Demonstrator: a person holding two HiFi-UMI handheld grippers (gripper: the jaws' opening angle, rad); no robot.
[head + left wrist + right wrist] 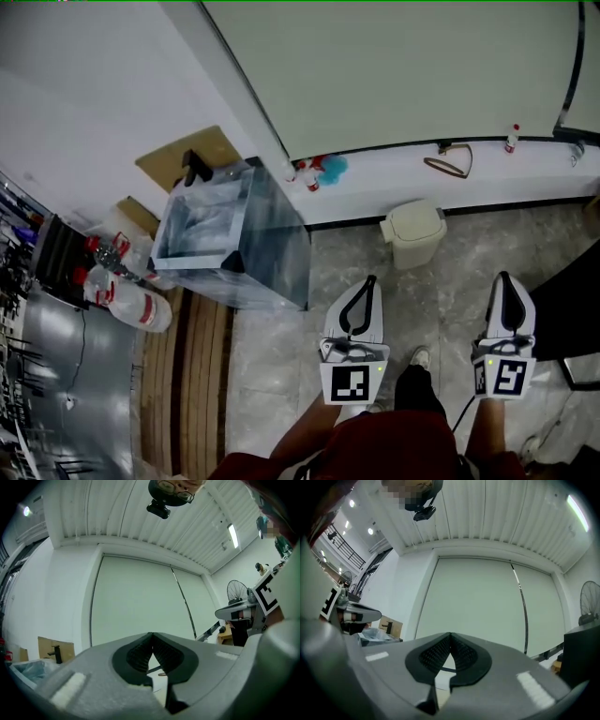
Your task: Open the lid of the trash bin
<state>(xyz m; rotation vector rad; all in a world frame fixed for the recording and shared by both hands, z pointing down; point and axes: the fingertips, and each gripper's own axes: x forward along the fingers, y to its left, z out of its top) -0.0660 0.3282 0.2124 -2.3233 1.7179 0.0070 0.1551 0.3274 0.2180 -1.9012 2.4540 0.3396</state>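
**A:** Starting far left: a big clear box [230, 239] lined with plastic stands by the wall. It's no part of this job.

**B:** Next across is the left gripper [369, 281]. How does it stand?

**A:** Its jaws are pressed tip to tip with nothing between them. It's held out low and roughly level, pointing at the far wall.

**B:** And there's the target. The trash bin [413, 232] is small and beige, on the floor at the foot of the white ledge [394, 178]. It's farther off than both grippers and sits between their lines.

**A:** Its lid [412, 216] is down, so the opening isn't done. Neither tool touches it; both are well apart from it.

**B:** On the right, the right gripper [504, 277] is a twin picture, with the jaws closed together and empty.

**A:** That makes sense to me. There's nothing to carry, so they're kept closed, side by side, squared up to the bin.

**B:** I'd guess a closed tip suits nudging that lid, if it swings. From here I can't tell how it hinges.
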